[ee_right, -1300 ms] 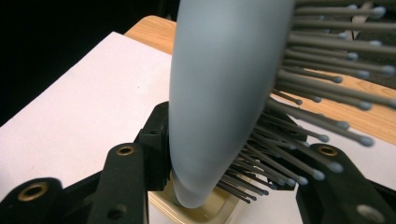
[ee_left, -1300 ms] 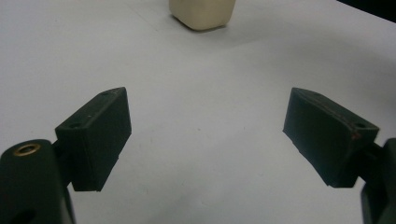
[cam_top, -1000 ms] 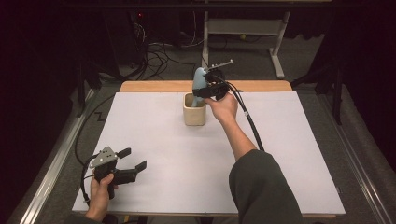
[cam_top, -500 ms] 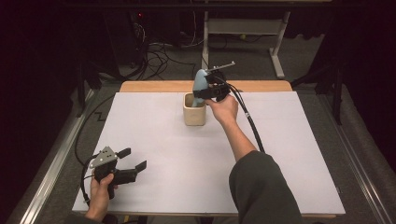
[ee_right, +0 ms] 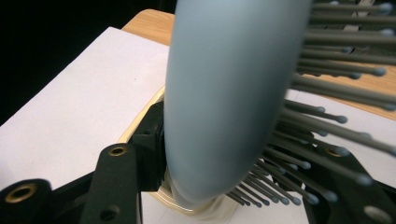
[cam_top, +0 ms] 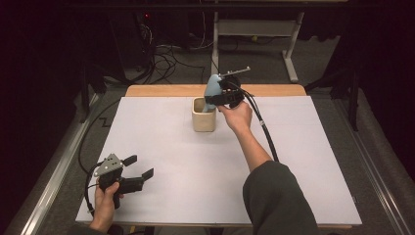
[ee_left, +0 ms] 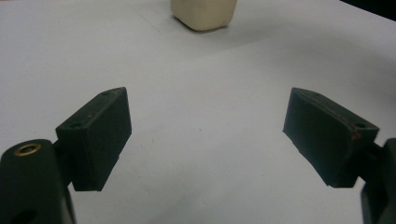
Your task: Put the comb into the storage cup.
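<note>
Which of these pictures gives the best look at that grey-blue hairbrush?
The right gripper view: the hairbrush is seen close up, its smooth back and ball-tipped bristles plain, its lower end in the cream cup. The high view shows it small, standing in the cup beside the right gripper. The left gripper view shows the cup's base.

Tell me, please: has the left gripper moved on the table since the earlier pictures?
No. In the high view the left gripper lies at the same spot near the table's front left corner, jaws open, far from the cream cup.
</note>
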`<action>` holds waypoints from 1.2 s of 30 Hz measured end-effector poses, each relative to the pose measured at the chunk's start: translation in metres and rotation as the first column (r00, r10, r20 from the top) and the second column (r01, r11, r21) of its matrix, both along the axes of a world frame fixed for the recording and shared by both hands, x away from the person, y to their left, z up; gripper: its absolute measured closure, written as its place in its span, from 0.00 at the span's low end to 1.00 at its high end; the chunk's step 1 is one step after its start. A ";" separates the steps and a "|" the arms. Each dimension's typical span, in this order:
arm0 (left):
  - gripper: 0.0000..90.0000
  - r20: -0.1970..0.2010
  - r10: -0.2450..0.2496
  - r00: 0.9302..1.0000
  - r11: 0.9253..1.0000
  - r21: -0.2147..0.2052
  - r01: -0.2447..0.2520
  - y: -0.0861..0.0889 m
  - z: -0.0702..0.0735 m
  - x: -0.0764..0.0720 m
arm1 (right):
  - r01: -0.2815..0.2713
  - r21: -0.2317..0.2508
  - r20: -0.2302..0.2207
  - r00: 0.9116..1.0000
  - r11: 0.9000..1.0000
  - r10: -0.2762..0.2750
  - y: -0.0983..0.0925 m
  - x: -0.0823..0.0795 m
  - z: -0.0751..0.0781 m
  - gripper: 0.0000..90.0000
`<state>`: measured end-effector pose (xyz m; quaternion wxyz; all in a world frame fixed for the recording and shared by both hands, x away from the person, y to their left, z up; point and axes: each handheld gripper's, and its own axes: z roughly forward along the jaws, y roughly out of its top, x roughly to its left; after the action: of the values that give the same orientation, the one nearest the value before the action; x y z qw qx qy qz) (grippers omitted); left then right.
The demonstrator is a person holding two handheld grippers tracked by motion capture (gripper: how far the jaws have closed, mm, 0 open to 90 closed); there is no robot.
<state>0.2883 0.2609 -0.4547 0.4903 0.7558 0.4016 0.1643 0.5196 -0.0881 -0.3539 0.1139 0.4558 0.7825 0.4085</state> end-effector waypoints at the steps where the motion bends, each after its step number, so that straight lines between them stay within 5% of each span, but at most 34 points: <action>1: 0.18 0.000 0.000 1.000 1.000 0.000 0.000 0.000 0.000 0.000 | 0.004 -0.001 0.002 1.000 1.000 -0.004 -0.001 0.000 0.000 0.53; 36: 0.18 -0.004 0.004 1.000 1.000 0.004 -0.004 0.000 0.000 0.001 | 0.025 -0.038 0.030 0.999 0.999 -0.023 -0.011 -0.010 -0.004 0.30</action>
<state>0.2889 0.2605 -0.4547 0.4878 0.7563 0.4036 0.1645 0.5101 -0.0990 -0.3582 0.1393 0.4567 0.7830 0.3987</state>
